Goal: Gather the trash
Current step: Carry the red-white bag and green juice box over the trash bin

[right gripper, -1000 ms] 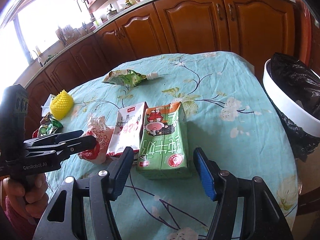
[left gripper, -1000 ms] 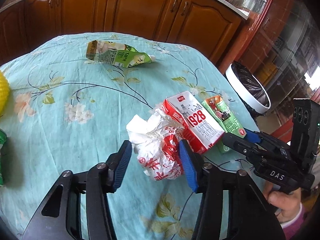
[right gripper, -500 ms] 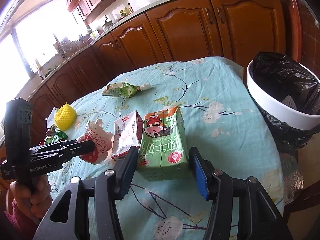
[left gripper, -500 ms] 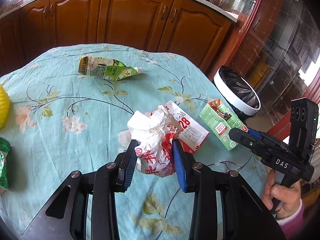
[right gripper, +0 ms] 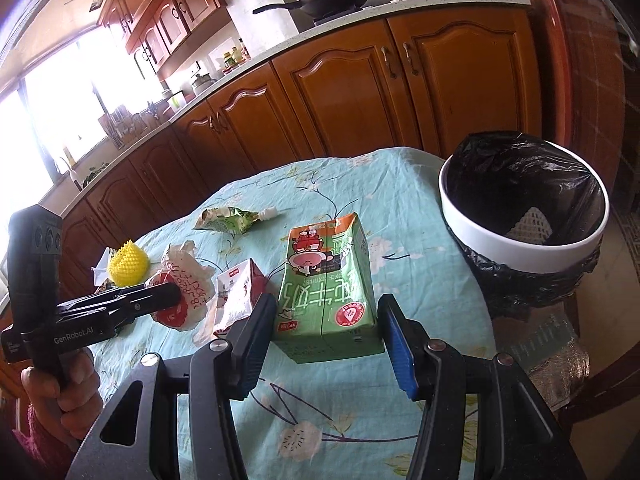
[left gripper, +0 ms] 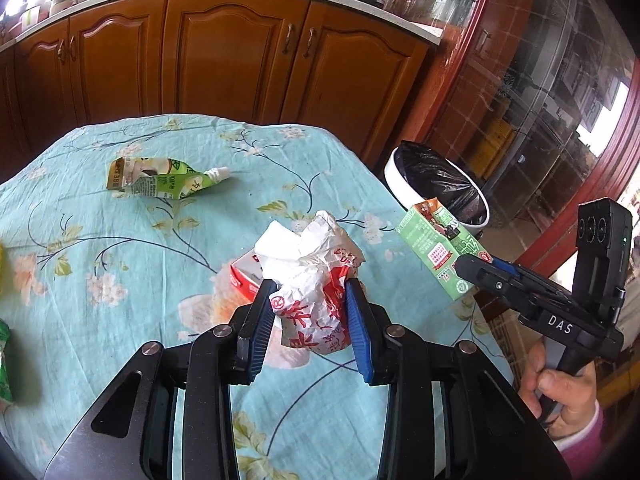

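Over the floral tablecloth (left gripper: 120,240), both claws, apart a second ago, are now lifting trash: left gripper (left gripper: 310,312) is clamping the crumpled wrapper (left gripper: 312,280), right gripper (right gripper: 326,332) the green carton (right gripper: 326,280), bin (right gripper: 520,248) waiting beyond.

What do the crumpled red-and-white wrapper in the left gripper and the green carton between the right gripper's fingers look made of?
Crumpled red-and-white wrapper: looks like thin matte paper, since it holds sharp creases and wrinkles where the left gripper pinches it. Green carton: probably coated paperboard, with flat printed panels, folded edges, a centre seam and a slight sheen; the right gripper straddles it.
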A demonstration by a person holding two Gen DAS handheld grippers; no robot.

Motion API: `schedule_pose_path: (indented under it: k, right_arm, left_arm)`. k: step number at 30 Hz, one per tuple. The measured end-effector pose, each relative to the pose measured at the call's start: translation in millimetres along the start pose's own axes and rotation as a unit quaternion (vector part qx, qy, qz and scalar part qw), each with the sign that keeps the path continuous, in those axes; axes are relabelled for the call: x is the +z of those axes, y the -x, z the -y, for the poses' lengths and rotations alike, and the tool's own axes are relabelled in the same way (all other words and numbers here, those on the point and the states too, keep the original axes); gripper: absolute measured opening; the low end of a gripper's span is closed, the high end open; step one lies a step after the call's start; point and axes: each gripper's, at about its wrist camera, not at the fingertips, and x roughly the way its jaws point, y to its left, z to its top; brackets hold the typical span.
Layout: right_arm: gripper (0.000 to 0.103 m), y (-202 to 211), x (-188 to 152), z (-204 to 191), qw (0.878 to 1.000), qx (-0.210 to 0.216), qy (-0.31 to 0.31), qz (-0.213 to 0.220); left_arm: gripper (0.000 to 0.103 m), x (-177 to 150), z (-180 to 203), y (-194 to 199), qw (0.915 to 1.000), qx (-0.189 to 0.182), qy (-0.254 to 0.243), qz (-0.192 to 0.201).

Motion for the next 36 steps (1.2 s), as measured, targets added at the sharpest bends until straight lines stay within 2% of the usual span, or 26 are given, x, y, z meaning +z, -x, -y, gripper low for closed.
schedule_pose_path:
  k: [36]
  right_arm:
    - [0.054,42.3,24.4,76.5,0.996,-0.058,-0.041,0.046]
  left_arm:
    - [0.033,43.9,90.6,-54.9,0.9950,-0.040,-0.090,-0.020]
